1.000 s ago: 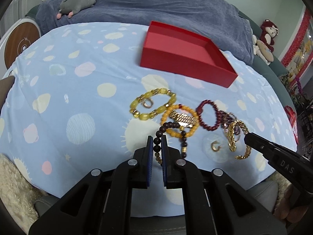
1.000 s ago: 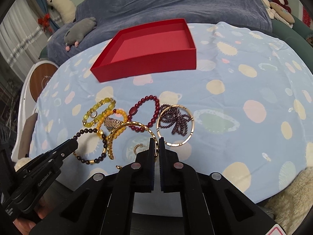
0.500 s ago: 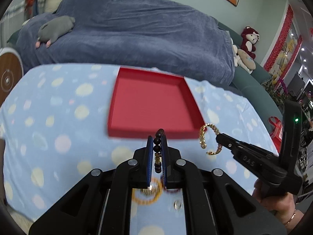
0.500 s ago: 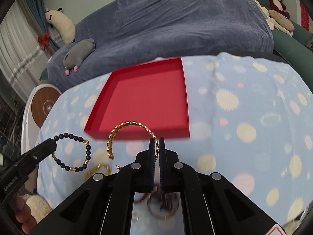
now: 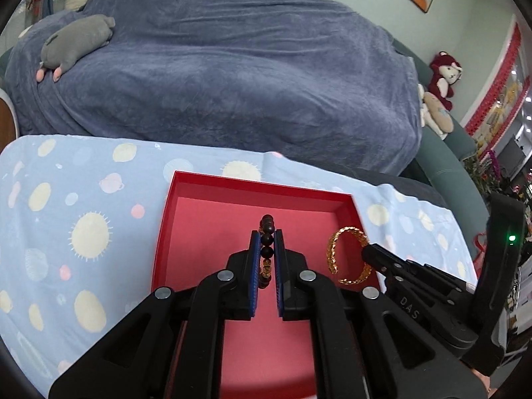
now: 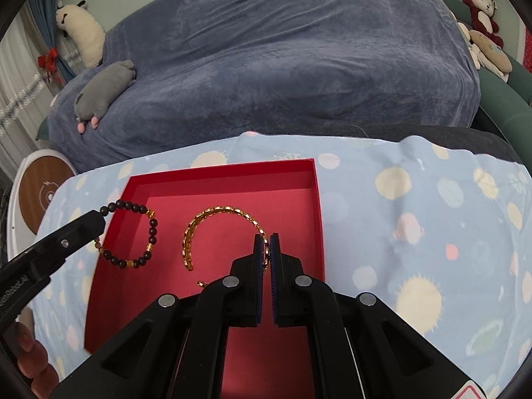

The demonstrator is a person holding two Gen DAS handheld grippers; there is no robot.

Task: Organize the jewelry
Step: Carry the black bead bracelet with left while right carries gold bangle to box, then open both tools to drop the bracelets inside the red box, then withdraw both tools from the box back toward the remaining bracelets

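My left gripper (image 5: 266,237) is shut on a dark bead bracelet (image 5: 267,239) and holds it above the open red box (image 5: 212,219). From the right wrist view the same bracelet (image 6: 151,232) hangs from the left gripper (image 6: 99,216) over the box's left side. My right gripper (image 6: 266,242) is shut on a gold chain bangle (image 6: 212,214), held above the red box (image 6: 232,196). The bangle also shows in the left wrist view (image 5: 345,232), pinched by the right gripper (image 5: 367,251). The rest of the jewelry is out of view.
The box sits on a light blue spotted tablecloth (image 5: 83,206). Behind the table is a sofa under a blue blanket (image 5: 232,66) with a grey plush toy (image 5: 76,41). A round white and wood object (image 6: 36,189) stands at the left.
Both grippers lifted their bracelets off the tablecloth and carried them forward. They now hang over the inside of the red box instead of in front of it.
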